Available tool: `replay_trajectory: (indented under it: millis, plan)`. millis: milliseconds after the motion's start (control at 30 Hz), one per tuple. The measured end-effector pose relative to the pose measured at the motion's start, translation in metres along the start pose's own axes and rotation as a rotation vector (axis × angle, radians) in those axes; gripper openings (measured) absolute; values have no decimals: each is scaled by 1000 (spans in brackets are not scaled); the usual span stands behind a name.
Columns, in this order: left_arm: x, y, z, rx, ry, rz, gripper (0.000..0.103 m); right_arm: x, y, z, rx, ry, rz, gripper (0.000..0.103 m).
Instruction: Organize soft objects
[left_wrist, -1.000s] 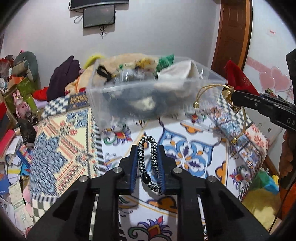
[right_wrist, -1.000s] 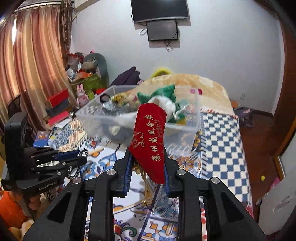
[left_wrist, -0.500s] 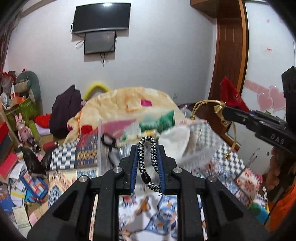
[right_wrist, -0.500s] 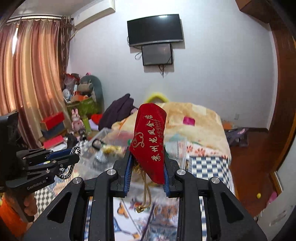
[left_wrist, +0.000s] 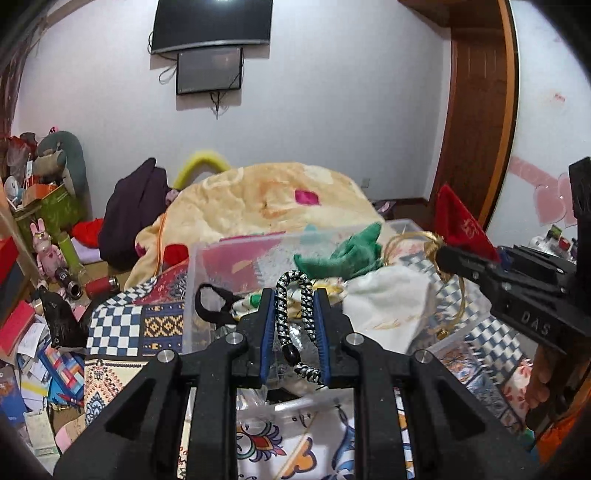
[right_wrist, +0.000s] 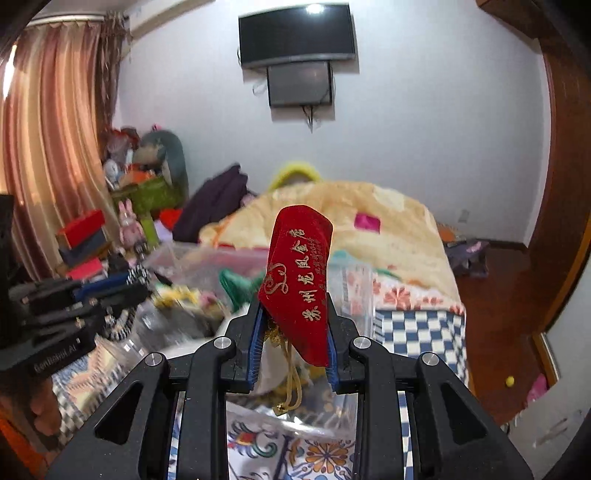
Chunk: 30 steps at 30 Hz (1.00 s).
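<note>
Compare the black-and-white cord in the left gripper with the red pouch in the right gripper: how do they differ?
The cord is thin, braided and black-and-white; the red pouch is broad, velvety, with gold lettering. The cord bends in a loop with a black bead; the pouch stands upright, gold strings hanging below. Both are clamped between closed fingers.

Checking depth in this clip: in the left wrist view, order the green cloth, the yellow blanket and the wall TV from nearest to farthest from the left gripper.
1. green cloth, in the clear bin, just beyond the left gripper, slightly right.
2. yellow blanket, heaped behind the bin, centre.
3. wall TV, top of the far wall.
</note>
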<state>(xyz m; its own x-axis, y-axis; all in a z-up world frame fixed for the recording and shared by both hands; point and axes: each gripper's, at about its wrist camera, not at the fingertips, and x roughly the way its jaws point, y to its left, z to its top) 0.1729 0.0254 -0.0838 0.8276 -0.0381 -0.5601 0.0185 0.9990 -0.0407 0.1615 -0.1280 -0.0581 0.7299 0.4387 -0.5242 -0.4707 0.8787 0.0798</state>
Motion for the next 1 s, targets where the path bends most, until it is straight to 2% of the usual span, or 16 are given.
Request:
replay_trajectory:
  millis: [200, 233, 267, 333, 400, 533, 567, 600, 633, 767, 1000]
  plan:
    - [15, -1, -10, 11, 24, 14, 21, 10, -2, -9, -16, 63, -8, 25]
    - [16, -1, -10, 10, 24, 14, 23, 9, -2, -9, -20, 64, -12, 25]
    - [16, -1, -10, 8, 26, 15, 29, 7, -1, -10, -26, 65, -16, 27]
    - [15, 0, -10, 2, 23, 19, 41, 7, -1, -8, -31, 73, -20, 36]
    - [12, 0, -12, -1, 19, 12, 52, 5, -2, -7, -36, 76, -16, 54]
    - [3, -1, -15, 9, 5, 23, 59, 0, -2, -6, -44, 64, -22, 64]
    - [1, -1, -15, 9, 3, 22, 61, -2, -2, -6, -47, 64, -23, 69]
    - [-2, -1, -14, 5, 0, 18, 62, -3, -3, -5, -48, 65, -26, 79]
    - [-5, 0, -14, 1, -5, 14, 62, -4, -4, -5, -49, 63, -27, 83]
    - [-24, 3, -11, -12, -41, -1, 66, -13, -3, -2, -59, 41, -25, 86]
    - [-67, 0, 2, -19, -136, -11, 67, -41, -2, 10, -58, -33, -26, 88]
